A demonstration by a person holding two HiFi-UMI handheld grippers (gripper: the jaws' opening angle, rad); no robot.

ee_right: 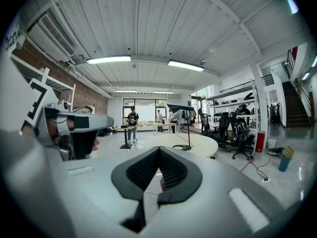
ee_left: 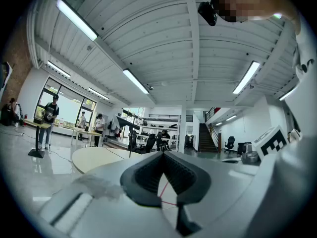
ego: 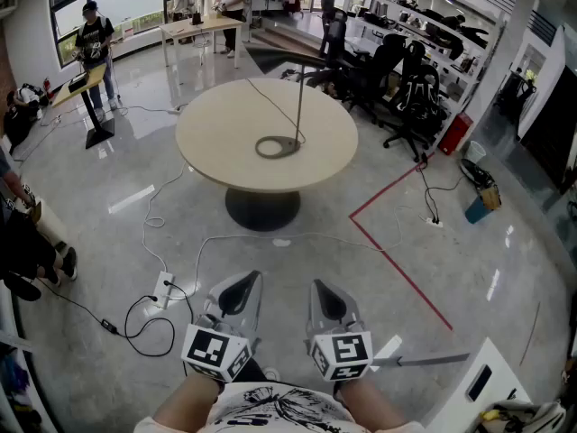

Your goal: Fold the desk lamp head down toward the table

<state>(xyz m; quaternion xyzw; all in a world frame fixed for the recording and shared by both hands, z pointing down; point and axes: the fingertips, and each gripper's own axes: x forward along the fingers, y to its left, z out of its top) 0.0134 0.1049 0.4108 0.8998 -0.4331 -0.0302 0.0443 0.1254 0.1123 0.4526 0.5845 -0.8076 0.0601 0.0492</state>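
On the round worktop (ego: 216,142): desk lamp (ego: 298,97), head (ego: 290,59) raised; left gripper (ego: 242,287), right gripper (ego: 326,291) well short of worktop, fingers closed, empty; head to be neared, then lowered gently.

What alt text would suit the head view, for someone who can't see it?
The hand-held left gripper and right gripper, both shut and empty, point across a shiny floor toward a round table ahead, where a thin desk lamp stands upright with its head raised.
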